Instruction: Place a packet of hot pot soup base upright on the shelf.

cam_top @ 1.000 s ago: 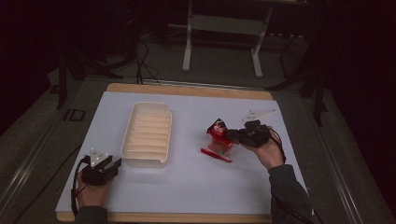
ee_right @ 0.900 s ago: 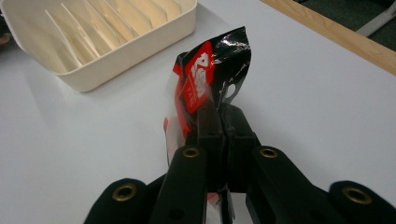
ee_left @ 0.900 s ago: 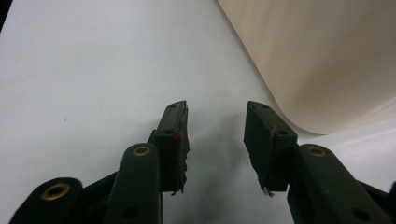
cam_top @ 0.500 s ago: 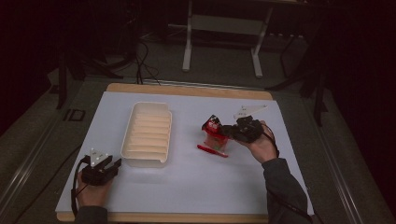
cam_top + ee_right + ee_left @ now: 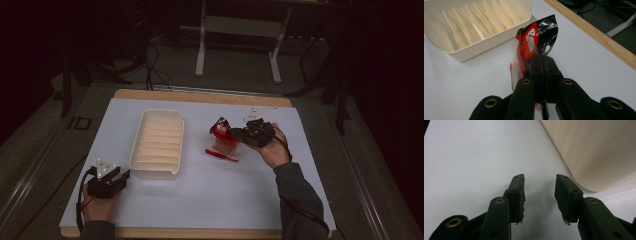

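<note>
A red and black plastic packet point(image 5: 220, 128) hangs just above the white table, right of the cream slotted tray point(image 5: 176, 131). My right gripper point(image 5: 234, 134) is shut on it. In the right gripper view the jaws pinch the packet point(image 5: 531, 46) at its clear middle, and its printed top stands above my right gripper point(image 5: 543, 65). A red strip point(image 5: 221, 155) below looks like the packet's lower end. My left gripper point(image 5: 119, 178) rests at the front left by the tray's near corner, open with nothing between its jaws point(image 5: 539, 187).
The tray's ribbed inside point(image 5: 474, 20) holds nothing that I can see, and its outer wall point(image 5: 599, 150) is close on the right of the left gripper. The table's wooden far edge point(image 5: 599, 35) runs behind the packet. A dark floor with stand legs point(image 5: 237, 55) lies beyond.
The right gripper has carried the packet left and a little away from the person, closer to the tray. The left gripper has stayed where it was.
</note>
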A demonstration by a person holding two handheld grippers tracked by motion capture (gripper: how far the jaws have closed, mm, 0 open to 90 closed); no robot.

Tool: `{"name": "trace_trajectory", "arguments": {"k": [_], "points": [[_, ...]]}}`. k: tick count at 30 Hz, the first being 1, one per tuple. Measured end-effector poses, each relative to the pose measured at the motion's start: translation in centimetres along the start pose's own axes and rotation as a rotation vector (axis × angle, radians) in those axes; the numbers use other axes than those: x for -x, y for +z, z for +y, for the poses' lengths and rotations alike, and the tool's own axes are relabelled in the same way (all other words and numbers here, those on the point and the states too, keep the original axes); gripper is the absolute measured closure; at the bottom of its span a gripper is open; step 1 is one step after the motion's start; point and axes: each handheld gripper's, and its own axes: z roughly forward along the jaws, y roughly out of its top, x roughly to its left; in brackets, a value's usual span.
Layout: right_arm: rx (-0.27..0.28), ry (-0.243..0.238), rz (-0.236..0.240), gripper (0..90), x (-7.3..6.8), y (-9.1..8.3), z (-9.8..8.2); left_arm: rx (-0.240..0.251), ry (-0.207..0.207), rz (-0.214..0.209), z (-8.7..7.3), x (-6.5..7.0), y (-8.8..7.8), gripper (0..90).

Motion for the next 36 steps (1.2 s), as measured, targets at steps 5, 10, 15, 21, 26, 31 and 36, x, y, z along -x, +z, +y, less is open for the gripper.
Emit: {"name": "trace_trajectory", "arguments": {"k": [5,10,15,21,26,31,36], "points": [[0.003,-0.016,0.000,88.2,0.0,0.3,0.7,-0.001,0.001,-0.001,0.0,0.0,0.0,59.5],[0.012,-0.028,-0.008,88.2,0.0,0.6,1.4,-0.003,0.002,-0.001,0.0,0.0,0.0,59.6],[0.015,-0.034,-0.018,88.2,0.1,0.8,2.2,-0.005,0.001,-0.002,0.0,0.0,0.0,59.5],[0.018,-0.041,-0.027,88.2,0.1,1.2,2.9,-0.005,0.002,-0.002,0.0,0.0,0.0,59.5],[0.026,-0.036,-0.037,88.2,0.2,1.4,3.4,-0.006,0.002,-0.002,0.0,0.0,0.0,59.5],[0.032,-0.045,-0.053,88.3,0.2,1.5,4.0,-0.004,-0.002,-0.004,0.0,0.0,0.0,59.5],[0.041,-0.042,-0.064,88.3,0.1,1.7,4.3,-0.003,0.001,-0.005,0.0,0.0,0.0,59.5]]}}
